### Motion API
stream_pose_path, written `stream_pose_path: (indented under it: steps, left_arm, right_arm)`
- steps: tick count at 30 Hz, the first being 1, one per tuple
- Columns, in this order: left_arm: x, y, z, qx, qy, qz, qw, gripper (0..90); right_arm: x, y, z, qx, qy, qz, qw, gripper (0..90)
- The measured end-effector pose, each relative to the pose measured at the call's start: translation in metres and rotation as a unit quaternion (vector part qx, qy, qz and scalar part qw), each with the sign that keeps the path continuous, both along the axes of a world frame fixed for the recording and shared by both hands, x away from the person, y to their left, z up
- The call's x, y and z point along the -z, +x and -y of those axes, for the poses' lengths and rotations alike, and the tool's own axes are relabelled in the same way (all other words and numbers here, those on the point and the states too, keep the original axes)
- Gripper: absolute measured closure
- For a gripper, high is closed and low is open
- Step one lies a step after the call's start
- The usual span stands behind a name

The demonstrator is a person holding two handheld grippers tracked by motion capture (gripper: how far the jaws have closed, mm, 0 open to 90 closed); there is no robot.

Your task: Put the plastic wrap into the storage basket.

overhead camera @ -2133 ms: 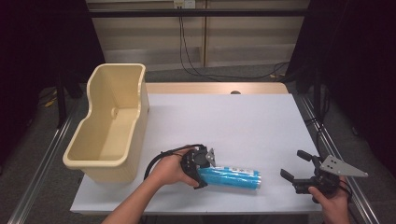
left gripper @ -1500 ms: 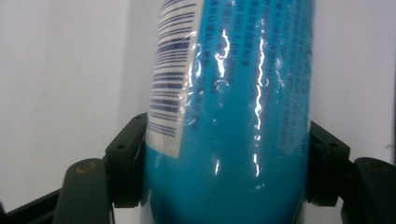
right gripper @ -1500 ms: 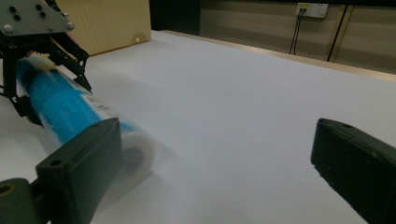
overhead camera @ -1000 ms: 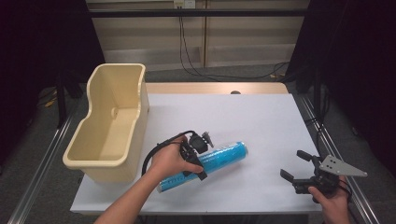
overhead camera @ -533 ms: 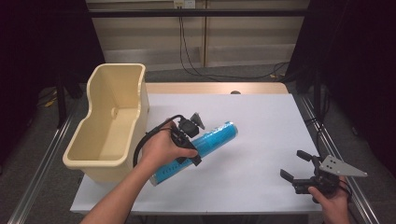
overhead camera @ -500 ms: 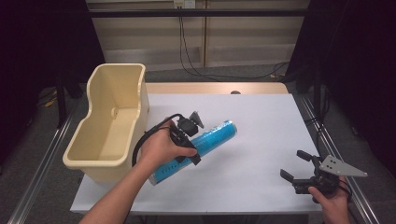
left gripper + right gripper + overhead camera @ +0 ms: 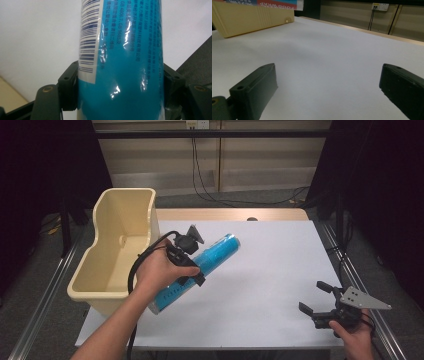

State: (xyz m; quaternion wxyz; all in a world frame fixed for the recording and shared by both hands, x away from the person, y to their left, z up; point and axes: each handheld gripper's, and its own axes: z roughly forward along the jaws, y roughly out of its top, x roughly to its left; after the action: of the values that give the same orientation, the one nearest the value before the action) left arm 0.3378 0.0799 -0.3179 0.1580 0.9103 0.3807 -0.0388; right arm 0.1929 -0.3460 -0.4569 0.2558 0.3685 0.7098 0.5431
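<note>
Your left gripper (image 7: 192, 265) pinches the blue roll (image 7: 200, 267) near its middle, tilted in the air beside the cream bin (image 7: 112, 260). Its glossy wrap looks slippery and light; keep the grip central. Your right gripper (image 7: 316, 299) rests spread, empty, on the table (image 7: 270, 265).

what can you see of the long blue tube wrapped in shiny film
The long blue tube wrapped in shiny film is a glossy cylinder with small printed text and a white barcode label. It is tilted, far end toward the table's middle, near end beside the cream plastic bin. The left gripper clamps it around the middle, a black jaw on each side.
</note>
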Motion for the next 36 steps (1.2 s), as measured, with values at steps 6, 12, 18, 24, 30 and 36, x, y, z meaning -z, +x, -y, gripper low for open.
stream_pose_path:
  steps: [6, 12, 18, 24, 30, 36]
  left_arm:
    - [-0.015, 0.002, -0.015, -0.023, -0.01, 0.003, 0.9997, 31.9]
    - [-0.027, 0.001, -0.029, -0.05, -0.017, 0.007, 0.9986, 31.9]
    - [-0.035, 0.002, -0.044, -0.074, -0.022, 0.006, 0.997, 31.9]
    - [-0.044, 0.003, -0.06, -0.1, -0.017, 0.012, 0.9948, 31.9]
    - [-0.05, 0.004, -0.078, -0.123, -0.005, 0.019, 0.9923, 31.9]
    - [-0.054, 0.004, -0.093, -0.151, -0.002, 0.025, 0.9882, 31.9]
  right_arm:
    - [0.0, 0.0, -0.001, -0.003, 0.003, 0.002, 1.0, 0.8]
    - [0.0, 0.0, -0.002, -0.003, 0.004, 0.005, 1.0, 0.9]
    - [0.0, 0.0, -0.002, -0.004, 0.004, 0.005, 1.0, 0.9]
    - [-0.001, 0.0, -0.002, -0.003, 0.005, 0.005, 1.0, 0.9]
    - [-0.001, 0.0, -0.002, -0.003, 0.007, 0.005, 1.0, 0.9]
    - [0.0, 0.001, -0.003, -0.005, 0.006, 0.004, 1.0, 1.0]
